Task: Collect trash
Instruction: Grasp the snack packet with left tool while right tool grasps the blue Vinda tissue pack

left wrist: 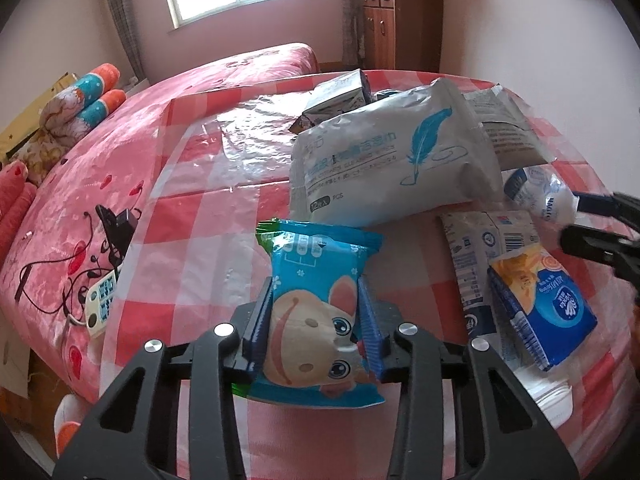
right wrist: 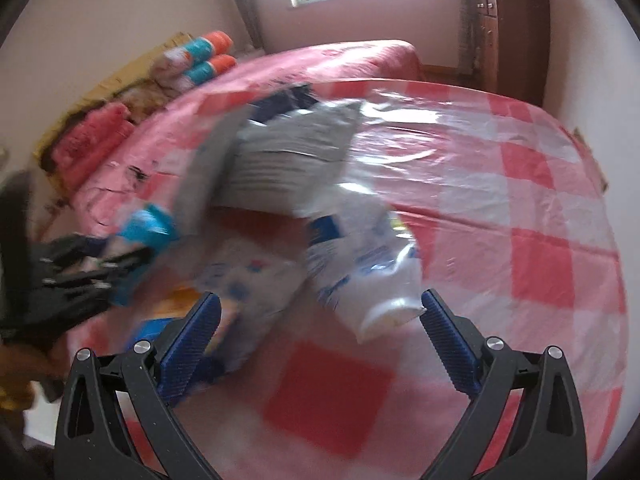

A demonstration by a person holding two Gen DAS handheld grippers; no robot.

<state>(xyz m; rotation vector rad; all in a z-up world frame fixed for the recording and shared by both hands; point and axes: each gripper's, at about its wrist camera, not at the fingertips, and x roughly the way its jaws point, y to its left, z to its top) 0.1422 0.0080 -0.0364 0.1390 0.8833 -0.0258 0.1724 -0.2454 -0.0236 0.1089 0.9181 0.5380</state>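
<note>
My left gripper [left wrist: 316, 292] is shut on a blue wet-wipe packet with a cartoon face [left wrist: 316, 312], held above the red-checked plastic cloth [left wrist: 192, 256]. The packet also shows in the right wrist view [right wrist: 148, 228]. My right gripper [right wrist: 320, 304] is open and empty, its view blurred; a crumpled white and blue wrapper [right wrist: 368, 264] lies just ahead of its fingers. That wrapper shows in the left wrist view [left wrist: 540, 192], with the right gripper [left wrist: 572, 220] beside it. A large grey wipes pack with a blue feather [left wrist: 396, 156] lies behind.
A flattened milk carton [left wrist: 480, 248], a blue and yellow tissue pack [left wrist: 540, 304], a dark box [left wrist: 340, 92] and a grey printed bag [left wrist: 504, 124] lie on the cloth. A remote and cables [left wrist: 104, 280] lie on the pink bedspread at left. A wooden cabinet [left wrist: 400, 20] stands behind.
</note>
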